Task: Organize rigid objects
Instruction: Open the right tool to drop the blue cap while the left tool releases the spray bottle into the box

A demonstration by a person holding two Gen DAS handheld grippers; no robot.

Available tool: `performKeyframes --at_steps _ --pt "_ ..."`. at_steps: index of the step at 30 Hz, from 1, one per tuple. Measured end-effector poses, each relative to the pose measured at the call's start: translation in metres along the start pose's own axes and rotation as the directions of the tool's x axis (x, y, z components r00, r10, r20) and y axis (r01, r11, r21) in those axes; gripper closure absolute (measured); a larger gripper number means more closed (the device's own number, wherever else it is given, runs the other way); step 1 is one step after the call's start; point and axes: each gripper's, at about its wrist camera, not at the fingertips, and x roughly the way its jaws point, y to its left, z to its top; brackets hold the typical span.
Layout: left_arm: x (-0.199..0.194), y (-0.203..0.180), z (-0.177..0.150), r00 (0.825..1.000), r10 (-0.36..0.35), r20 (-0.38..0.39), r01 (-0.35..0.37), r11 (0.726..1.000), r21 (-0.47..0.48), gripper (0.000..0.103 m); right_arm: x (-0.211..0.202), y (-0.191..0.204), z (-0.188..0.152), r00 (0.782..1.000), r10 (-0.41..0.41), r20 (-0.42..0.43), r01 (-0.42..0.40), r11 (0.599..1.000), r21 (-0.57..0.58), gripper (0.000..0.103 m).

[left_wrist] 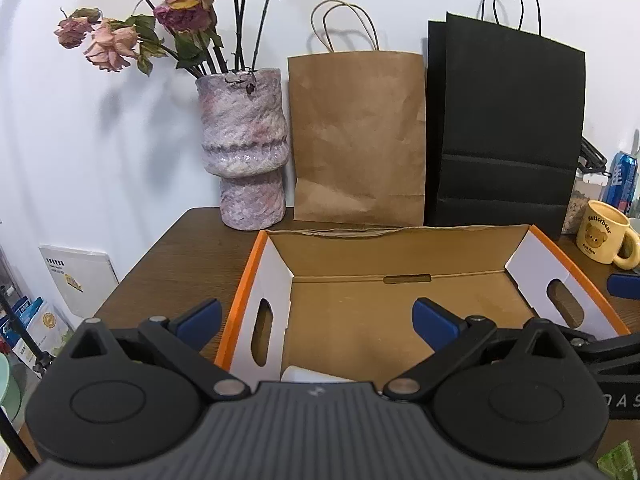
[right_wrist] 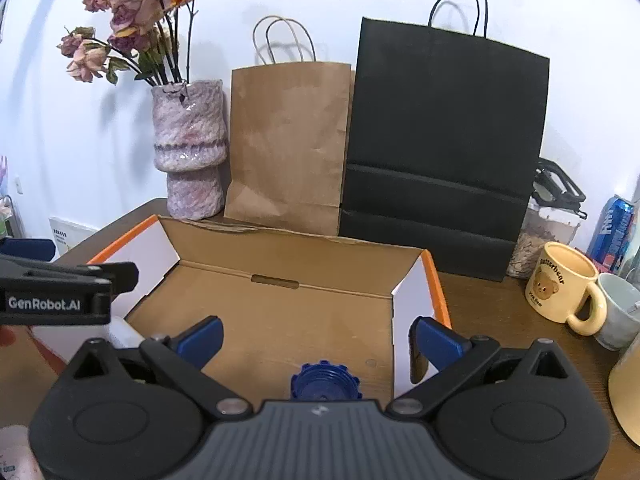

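Observation:
An open cardboard box (left_wrist: 400, 256) with orange edges and white end flaps sits on the wooden table; it also shows in the right wrist view (right_wrist: 296, 252). My left gripper (left_wrist: 316, 318) is open and empty above the box's near left part. A white object (left_wrist: 308, 374) lies in the box just below it, mostly hidden. My right gripper (right_wrist: 316, 336) is open and empty over the box's near right part. A blue ridged cap (right_wrist: 324, 382) lies in the box just under it. The left gripper's body (right_wrist: 60, 292) shows at the left of the right wrist view.
A pink vase of dried roses (left_wrist: 244, 152), a brown paper bag (left_wrist: 356, 136) and a black paper bag (left_wrist: 504, 128) stand behind the box by the wall. A yellow bear mug (right_wrist: 560, 288), a grey cup (right_wrist: 620, 312), a jar (right_wrist: 540, 240) and a blue can (right_wrist: 614, 228) stand at the right.

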Motion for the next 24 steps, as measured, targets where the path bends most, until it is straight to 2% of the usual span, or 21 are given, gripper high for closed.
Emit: performKeyframes --at_steps 24 --pt "-0.055 -0.006 -0.028 0.999 -0.033 0.003 0.033 0.999 0.005 0.0 -0.067 0.006 -0.031 1.0 0.001 0.026 -0.001 1.0 0.0 0.0"
